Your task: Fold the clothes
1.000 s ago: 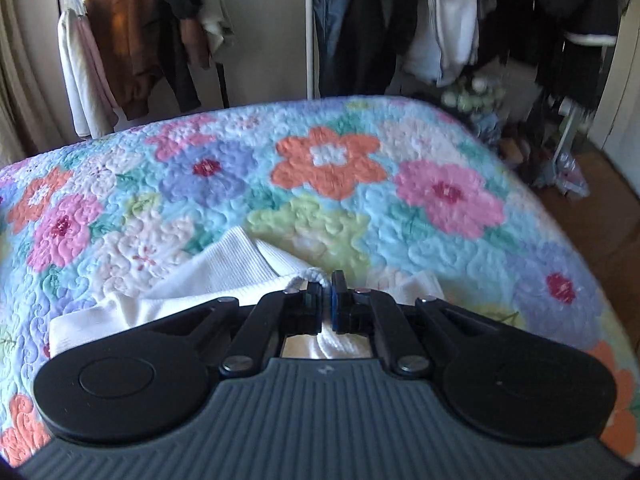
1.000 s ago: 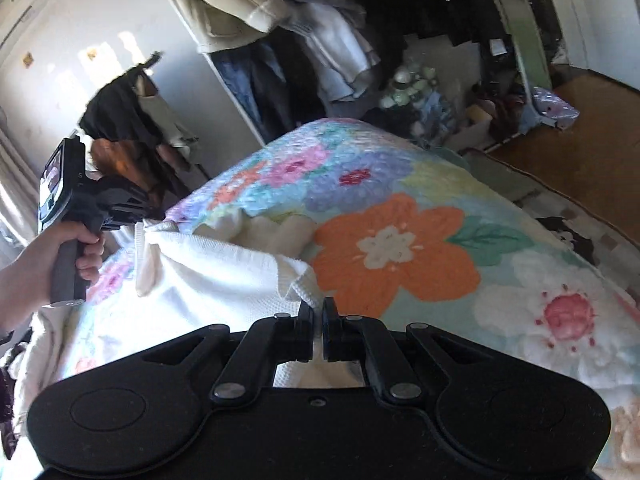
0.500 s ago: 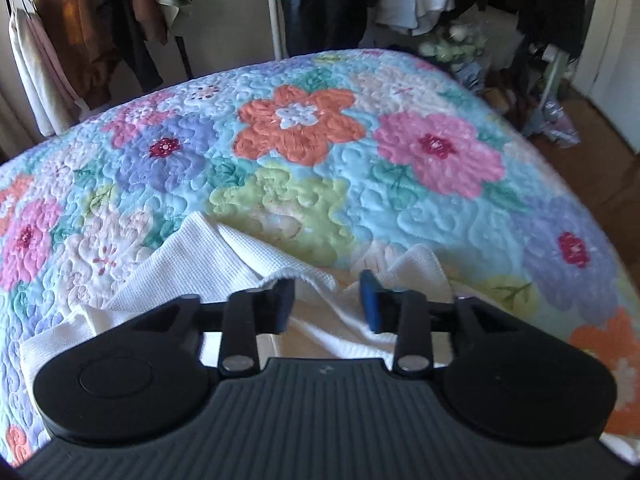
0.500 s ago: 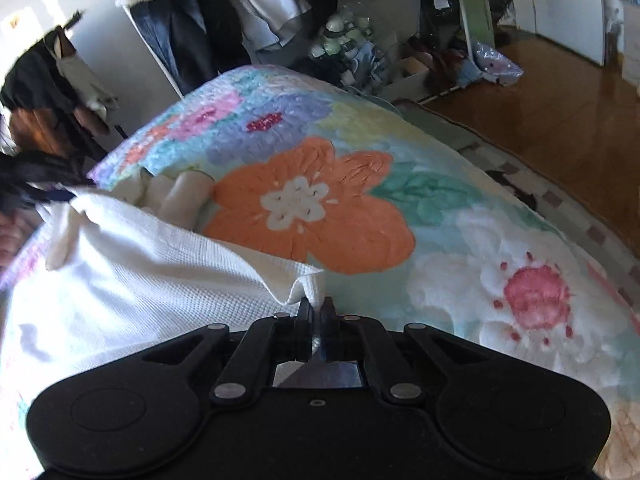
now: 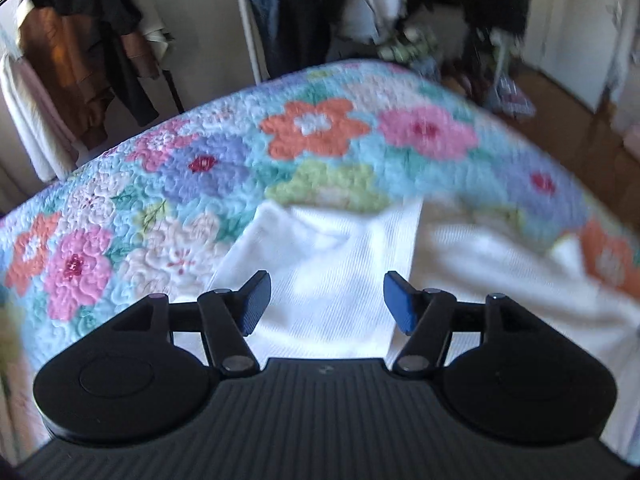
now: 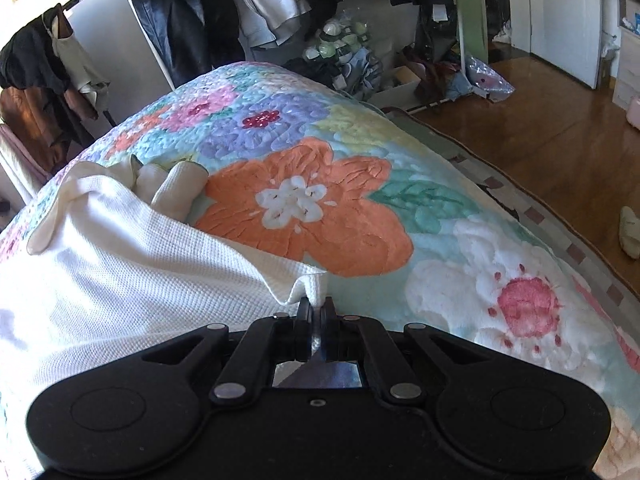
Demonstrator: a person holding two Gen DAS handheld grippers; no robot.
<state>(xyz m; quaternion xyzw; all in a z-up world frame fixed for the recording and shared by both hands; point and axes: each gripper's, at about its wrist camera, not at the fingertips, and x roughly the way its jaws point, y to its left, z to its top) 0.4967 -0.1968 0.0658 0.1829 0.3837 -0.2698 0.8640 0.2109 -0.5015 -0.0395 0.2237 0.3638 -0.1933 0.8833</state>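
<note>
A flowered quilt is covering the bed and filling most of both views. A white garment is lying on the quilt, spreading from 7 to 10 o'clock in the right wrist view and sitting at centre in the left wrist view. Clothes on a rack are hanging beyond the bed at 12 o'clock. The left gripper is hovering over the garment, its jaws opening, blue pads standing clear of the cloth below. The right gripper is clenching a garment corner, which is peaking up at 12 o'clock from its tips.
</note>
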